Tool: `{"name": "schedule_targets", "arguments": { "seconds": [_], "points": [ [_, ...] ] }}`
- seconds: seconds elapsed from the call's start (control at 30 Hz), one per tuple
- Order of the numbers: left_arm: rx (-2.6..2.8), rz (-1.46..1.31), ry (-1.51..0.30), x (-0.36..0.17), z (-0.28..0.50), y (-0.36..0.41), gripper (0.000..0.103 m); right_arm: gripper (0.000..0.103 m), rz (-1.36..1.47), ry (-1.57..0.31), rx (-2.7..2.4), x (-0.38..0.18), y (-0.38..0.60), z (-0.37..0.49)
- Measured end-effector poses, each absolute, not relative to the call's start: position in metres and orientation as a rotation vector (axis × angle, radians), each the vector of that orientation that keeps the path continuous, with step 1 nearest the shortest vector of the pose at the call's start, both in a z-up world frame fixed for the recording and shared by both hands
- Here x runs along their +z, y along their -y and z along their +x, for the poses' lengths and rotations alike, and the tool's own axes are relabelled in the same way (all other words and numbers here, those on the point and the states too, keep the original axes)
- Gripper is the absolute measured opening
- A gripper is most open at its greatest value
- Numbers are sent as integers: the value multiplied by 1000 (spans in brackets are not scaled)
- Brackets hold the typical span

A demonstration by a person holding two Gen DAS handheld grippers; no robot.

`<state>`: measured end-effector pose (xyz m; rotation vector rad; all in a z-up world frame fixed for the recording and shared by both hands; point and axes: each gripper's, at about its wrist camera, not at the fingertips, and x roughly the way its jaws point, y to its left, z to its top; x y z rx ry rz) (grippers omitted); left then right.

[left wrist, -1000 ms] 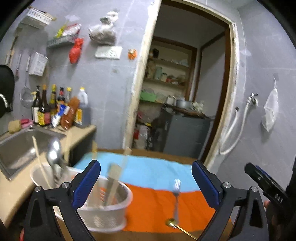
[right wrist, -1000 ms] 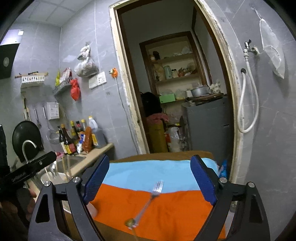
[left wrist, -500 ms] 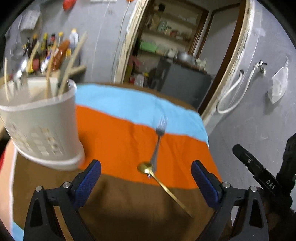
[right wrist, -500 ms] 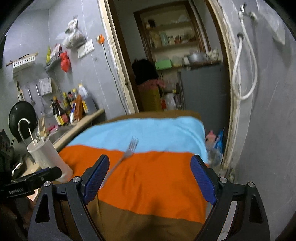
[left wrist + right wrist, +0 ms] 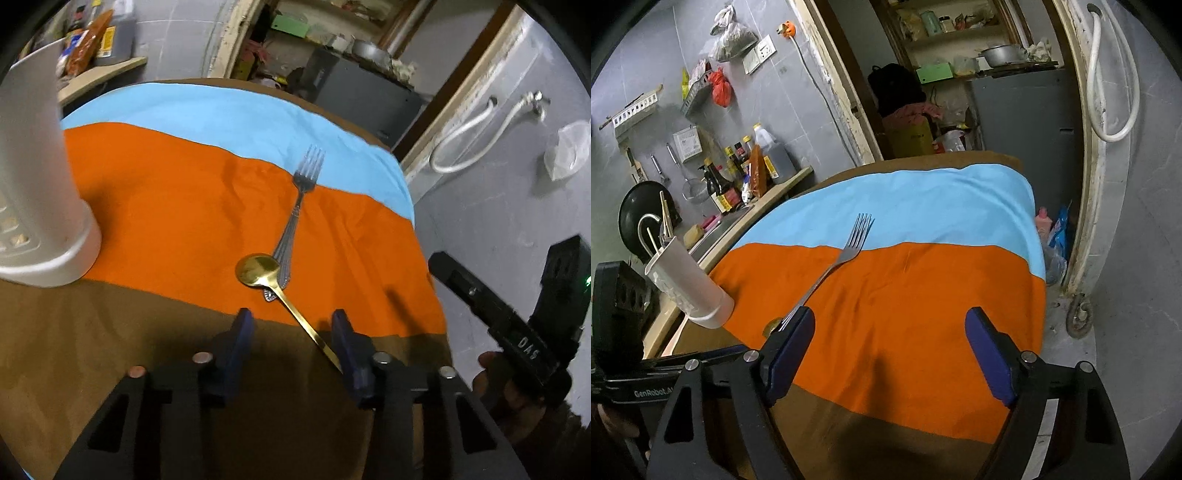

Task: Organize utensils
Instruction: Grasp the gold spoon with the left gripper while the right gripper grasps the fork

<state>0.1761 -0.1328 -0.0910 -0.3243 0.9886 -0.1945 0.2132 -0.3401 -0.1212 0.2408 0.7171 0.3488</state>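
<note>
A gold spoon [image 5: 275, 286] and a silver fork [image 5: 299, 206] lie on the striped cloth, the spoon bowl over the fork's handle end. My left gripper [image 5: 291, 336] is low over the cloth and partly closed, its jaws either side of the spoon's handle tip without gripping it. A white utensil holder [image 5: 40, 192] stands at the left; it also shows in the right wrist view [image 5: 689, 284] with chopsticks inside. My right gripper [image 5: 890, 354] is open and empty above the orange band, its left finger over the fork [image 5: 846, 254] handle.
The table cloth [image 5: 923, 288] has blue, orange and brown bands and ends near the doorway on the right. A counter with a sink and sauce bottles [image 5: 738, 177] runs along the left. The other gripper's body [image 5: 517, 332] is at the right.
My left gripper dropped low toward the table and its jaws narrowed around the spoon's handle end. My right gripper tilted down and moved closer over the fork.
</note>
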Motion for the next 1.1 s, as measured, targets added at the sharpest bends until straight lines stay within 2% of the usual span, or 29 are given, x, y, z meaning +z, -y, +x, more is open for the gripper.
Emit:
{"name": "schedule_targets", "arguments": {
  "seconds": [0.33, 0.67, 0.8, 1.1],
  "points": [
    [-95, -268, -1073, -92, 198, 139, 10, 78, 239, -739, 381, -121, 335, 226],
    [-48, -297, -1068, -92, 199, 118, 5, 66, 218, -868, 456, -140, 307, 269],
    [-39, -299, -1061, -92, 207, 111, 5, 56, 179, -905, 501, -143, 287, 293],
    [-70, -304, -1056, -94, 233, 101, 5, 46, 156, -928, 579, -141, 254, 354]
  ]
}}
